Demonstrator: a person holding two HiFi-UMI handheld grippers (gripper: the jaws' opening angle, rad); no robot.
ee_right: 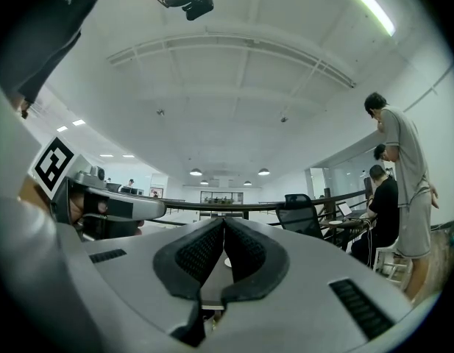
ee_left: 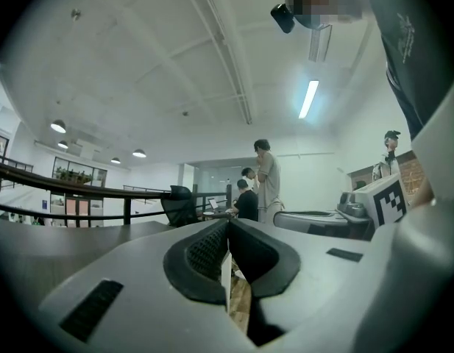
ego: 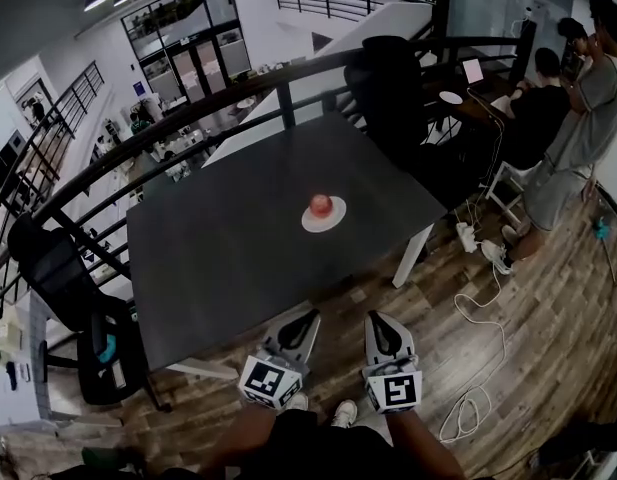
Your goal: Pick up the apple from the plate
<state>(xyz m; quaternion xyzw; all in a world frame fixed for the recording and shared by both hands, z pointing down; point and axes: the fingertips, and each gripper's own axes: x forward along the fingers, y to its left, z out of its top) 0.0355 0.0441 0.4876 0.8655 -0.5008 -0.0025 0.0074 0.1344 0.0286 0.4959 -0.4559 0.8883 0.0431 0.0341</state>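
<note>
A red apple (ego: 321, 205) sits on a small white plate (ego: 337, 220) toward the far right of the dark table (ego: 218, 258). Both grippers hover off the table's near edge, well short of the plate, and point toward it. The left gripper (ego: 307, 319) has its jaws together with nothing between them, as the left gripper view (ee_left: 228, 225) also shows. To its right, the right gripper (ego: 377, 320) is likewise shut and empty, with its pads meeting in the right gripper view (ee_right: 224, 223). The apple is hidden in both gripper views.
A black railing (ego: 188, 118) runs behind the table. A black office chair (ego: 393, 78) stands at the far side and another (ego: 68, 288) at the left. Two people (ego: 573, 118) are at a desk at the right. A white cable (ego: 478, 368) lies on the wooden floor.
</note>
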